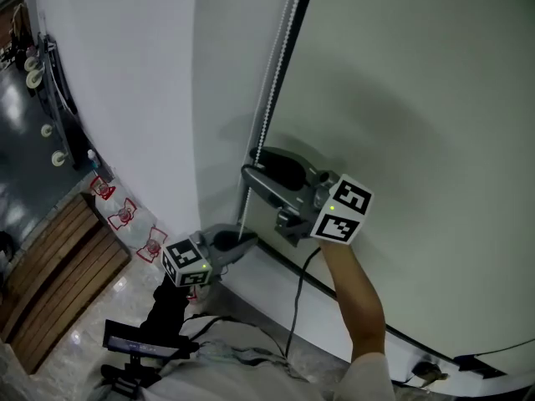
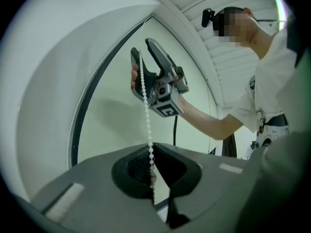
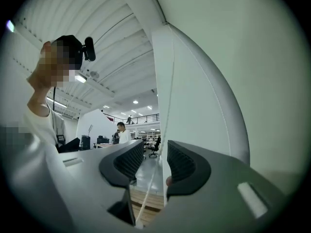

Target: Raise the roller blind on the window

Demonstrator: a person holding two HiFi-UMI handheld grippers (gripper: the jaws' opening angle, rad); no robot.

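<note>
A white bead chain (image 1: 272, 82) hangs down the left edge of the pale roller blind (image 1: 401, 124). My left gripper (image 1: 242, 245) is low on the chain and shut on it; in the left gripper view the beads (image 2: 146, 115) run down into its closed jaws (image 2: 150, 166). My right gripper (image 1: 251, 164) sits higher on the same chain, its two jaws spread open on either side of it. In the right gripper view the chain (image 3: 165, 110) passes through the gap between the pads (image 3: 155, 161) without being pressed. The right gripper (image 2: 146, 64) also shows in the left gripper view, above along the chain.
A dark frame strip (image 1: 294, 32) runs beside the chain, with a white wall (image 1: 125, 73) to its left. Wooden slats (image 1: 50, 274) and small red-and-white objects (image 1: 125, 215) lie on the floor below left. A black cable (image 1: 297, 307) hangs from the right gripper.
</note>
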